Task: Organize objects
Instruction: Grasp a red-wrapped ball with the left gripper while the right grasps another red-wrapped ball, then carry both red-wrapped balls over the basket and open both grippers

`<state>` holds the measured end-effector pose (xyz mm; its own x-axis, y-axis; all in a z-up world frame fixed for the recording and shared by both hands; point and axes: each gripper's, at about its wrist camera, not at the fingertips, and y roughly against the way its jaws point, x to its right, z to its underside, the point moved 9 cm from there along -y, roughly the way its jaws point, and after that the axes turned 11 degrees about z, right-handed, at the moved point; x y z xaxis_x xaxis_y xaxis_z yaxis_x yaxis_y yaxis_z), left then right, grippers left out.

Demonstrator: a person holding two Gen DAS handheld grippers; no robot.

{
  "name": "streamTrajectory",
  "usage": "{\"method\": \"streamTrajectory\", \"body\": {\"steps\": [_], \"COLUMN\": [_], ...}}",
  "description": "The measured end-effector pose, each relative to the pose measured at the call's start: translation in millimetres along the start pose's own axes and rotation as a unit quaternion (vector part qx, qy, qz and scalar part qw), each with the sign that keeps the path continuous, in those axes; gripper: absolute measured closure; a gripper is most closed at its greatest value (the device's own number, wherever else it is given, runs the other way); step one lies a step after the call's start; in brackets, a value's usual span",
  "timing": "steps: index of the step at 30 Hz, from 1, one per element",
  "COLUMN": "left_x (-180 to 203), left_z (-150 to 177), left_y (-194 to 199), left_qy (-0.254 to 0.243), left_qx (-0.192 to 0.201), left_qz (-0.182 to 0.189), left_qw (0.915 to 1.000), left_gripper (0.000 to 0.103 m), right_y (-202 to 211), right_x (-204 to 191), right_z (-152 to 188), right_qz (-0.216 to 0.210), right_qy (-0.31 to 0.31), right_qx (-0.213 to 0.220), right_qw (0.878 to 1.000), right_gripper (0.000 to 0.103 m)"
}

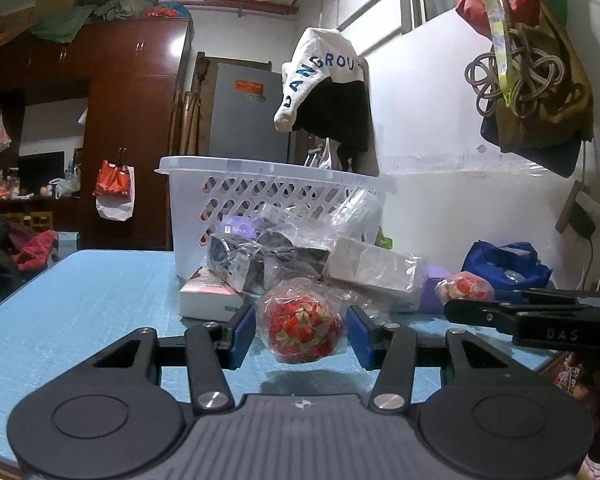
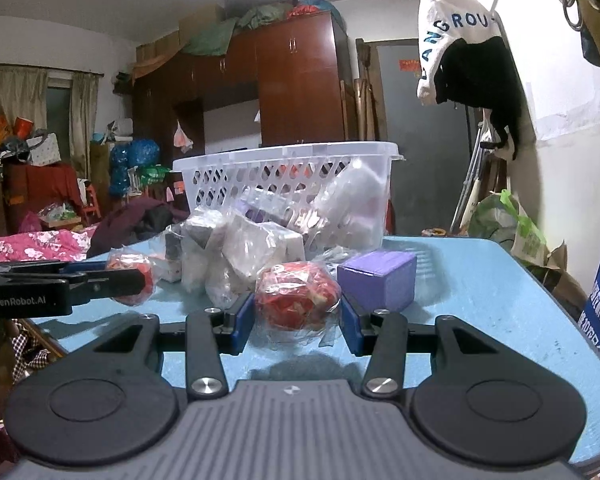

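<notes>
My left gripper (image 1: 302, 330) is shut on a red ball wrapped in clear plastic (image 1: 302, 322) and holds it just above the blue table (image 1: 92, 300). My right gripper (image 2: 298, 316) is shut on a second wrapped red ball (image 2: 296, 300), low over the table. Each gripper shows from the side in the other view, the right one (image 1: 456, 308) and the left one (image 2: 140, 280). A white slotted basket (image 1: 260, 196) stands behind a pile of bagged boxes (image 1: 284, 260). A purple box (image 2: 376, 280) sits right of my right gripper.
A pink and white box (image 1: 208, 296) lies at the front of the pile. A blue bag (image 1: 504, 264) sits at the table's right side by the wall. A white and black garment (image 1: 324, 96) hangs above the basket. The table's right edge (image 2: 560, 304) is near.
</notes>
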<state>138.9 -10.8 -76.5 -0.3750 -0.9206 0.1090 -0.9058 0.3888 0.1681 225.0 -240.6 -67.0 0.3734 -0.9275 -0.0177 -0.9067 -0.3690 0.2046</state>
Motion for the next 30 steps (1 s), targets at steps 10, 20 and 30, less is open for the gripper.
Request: {"method": "streamTrajectory", "body": {"steps": [10,20,30], "left_x": [-5.2,-12.9,-37.9], "left_z": [-3.9,-20.1,-119.4], "left_y": [4.9,12.1,-13.1], "left_qy": [0.003,0.011,0.01], "left_qx": [0.01,0.026,0.053], "left_qz": [-0.004,0.0,0.012], "left_qw": [0.9999,0.9996,0.9985], "left_gripper": [0.049,0.049,0.049], "right_y": [3.0,5.7,-28.2], "right_x": [3.7,8.0,-2.3], "right_z": [-6.0,-22.7,-100.1], "right_qz": [-0.002,-0.014,-0.069], "right_qy": [-0.006,-0.017,-0.018], "right_qx": [0.015,0.033,0.06], "right_qw": [1.0,0.999,0.996], "right_gripper": [0.054,0.054,0.054]}}
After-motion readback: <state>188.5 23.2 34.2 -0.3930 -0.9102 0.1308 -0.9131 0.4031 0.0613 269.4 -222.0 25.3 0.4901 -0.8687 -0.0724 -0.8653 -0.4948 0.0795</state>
